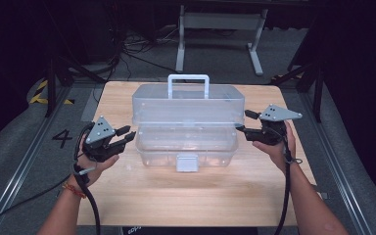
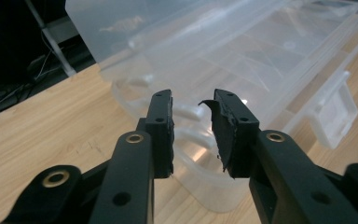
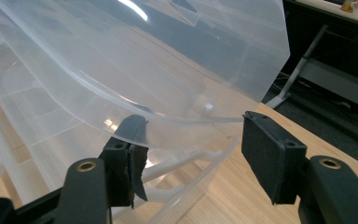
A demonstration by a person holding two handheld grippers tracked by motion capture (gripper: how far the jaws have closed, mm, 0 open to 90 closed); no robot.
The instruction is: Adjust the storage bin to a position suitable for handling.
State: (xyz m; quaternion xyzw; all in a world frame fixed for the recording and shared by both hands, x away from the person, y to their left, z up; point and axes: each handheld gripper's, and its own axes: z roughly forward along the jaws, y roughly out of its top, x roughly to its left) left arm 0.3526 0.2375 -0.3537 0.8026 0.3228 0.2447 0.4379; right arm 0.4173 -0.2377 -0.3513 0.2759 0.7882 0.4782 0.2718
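A clear plastic box [image 1: 186, 144] stands mid-table with its lid [image 1: 186, 104] raised behind it; a white handle [image 1: 188, 78] tops the lid and a latch [image 1: 186, 163] hangs at the front. My left gripper [image 1: 129, 135] sits at the box's left end, open, its jaws apart with nothing pressed between them; in the left gripper view [image 2: 193, 100] the box rim [image 2: 186, 116] lies just beyond the tips. My right gripper [image 1: 243, 122] is at the box's right end, open. In the right gripper view [image 3: 196, 123] the lid's curved edge [image 3: 182, 116] passes between the jaws, with the right pad standing off it.
The wooden table [image 1: 196, 196] has bare room in front of the box and narrow strips at both sides. A white metal stand [image 1: 220, 29] and cables lie on the dark floor beyond the far edge. Rails run along the table's left and right.
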